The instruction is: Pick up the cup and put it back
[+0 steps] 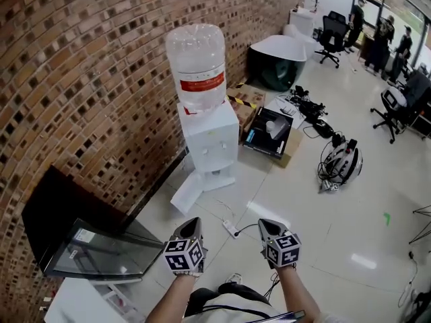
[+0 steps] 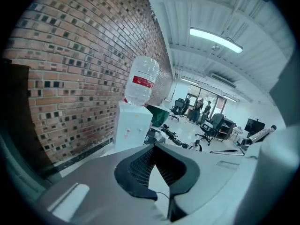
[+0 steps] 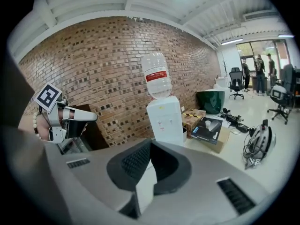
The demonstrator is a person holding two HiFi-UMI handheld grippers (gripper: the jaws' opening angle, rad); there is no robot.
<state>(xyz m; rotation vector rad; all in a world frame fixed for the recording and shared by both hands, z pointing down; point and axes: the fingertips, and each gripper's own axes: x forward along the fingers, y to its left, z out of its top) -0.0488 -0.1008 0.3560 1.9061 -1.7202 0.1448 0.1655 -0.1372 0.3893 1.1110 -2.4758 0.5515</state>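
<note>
Office: red brick wall [image 1: 87,79], white water dispenser w/ clear bottle [image 1: 210,140] at its foot. Both tongs, left gripper [image 1: 190,223] & right gripper [image 1: 269,225], are closed, empty, held low. No cup in any view. Risks: reaching w/ jaws together could topple it; white power strip [image 1: 231,229] on the floor could trip me.

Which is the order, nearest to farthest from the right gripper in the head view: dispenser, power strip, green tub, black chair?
1. Power strip: on the floor, just left of the right gripper.
2. Dispenser: ahead, against the brick wall.
3. Green tub: beyond the dispenser, slightly right.
4. Black chair: far back, to the right.
</note>
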